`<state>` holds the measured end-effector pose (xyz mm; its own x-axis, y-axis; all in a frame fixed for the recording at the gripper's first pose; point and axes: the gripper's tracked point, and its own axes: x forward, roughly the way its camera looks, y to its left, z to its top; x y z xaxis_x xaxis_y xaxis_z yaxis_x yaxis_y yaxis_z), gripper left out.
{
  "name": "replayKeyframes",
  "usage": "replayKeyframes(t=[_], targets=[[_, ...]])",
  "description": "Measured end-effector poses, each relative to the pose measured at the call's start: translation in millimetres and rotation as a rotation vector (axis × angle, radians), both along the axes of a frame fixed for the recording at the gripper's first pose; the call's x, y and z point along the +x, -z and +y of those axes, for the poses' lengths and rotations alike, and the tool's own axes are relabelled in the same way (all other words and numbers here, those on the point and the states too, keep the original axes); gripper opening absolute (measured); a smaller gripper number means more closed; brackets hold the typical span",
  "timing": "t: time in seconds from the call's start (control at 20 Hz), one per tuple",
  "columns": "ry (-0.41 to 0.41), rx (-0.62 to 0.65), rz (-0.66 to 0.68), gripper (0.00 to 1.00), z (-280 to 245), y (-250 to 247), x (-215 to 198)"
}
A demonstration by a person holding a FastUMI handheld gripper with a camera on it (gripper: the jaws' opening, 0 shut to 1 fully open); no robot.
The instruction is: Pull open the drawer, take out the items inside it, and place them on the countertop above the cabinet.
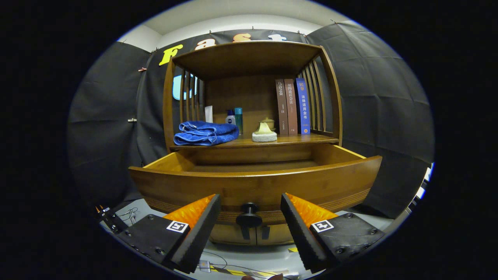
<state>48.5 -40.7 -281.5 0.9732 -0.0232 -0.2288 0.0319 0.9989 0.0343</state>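
Note:
The wooden drawer (255, 186) stands pulled out of the cabinet toward me, its curved front just ahead of the fingers. Its round dark knob (249, 217) sits between my fingertips, with a clear gap on each side. My gripper (251, 204) is open and holds nothing. The drawer's inside is mostly hidden behind its front; only its bare side walls and back show. Above it, the countertop (295, 140) carries a folded blue towel (205, 133), small bottles (235, 118), a pale lidded dish on a white pad (264, 132) and three upright books (292, 107).
The cabinet's slatted side panels (315, 97) and top shelf (249, 58) enclose the countertop. Lower cabinet doors with dark handles (255, 232) sit under the drawer. Cables (128, 214) and striped tape lie on the grey floor below.

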Motion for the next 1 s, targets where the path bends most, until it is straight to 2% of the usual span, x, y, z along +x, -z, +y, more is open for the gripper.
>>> replayKeyframes(t=[0.3, 0.55, 1.0], targets=[[0.029, 0.019, 0.026, 0.99, -5.2, 14.0, 20.0], [0.032, -0.027, 0.008, 0.99, -2.3, 10.7, 24.9], [0.034, -0.037, 0.021, 0.99, -5.0, 7.5, 80.1]])
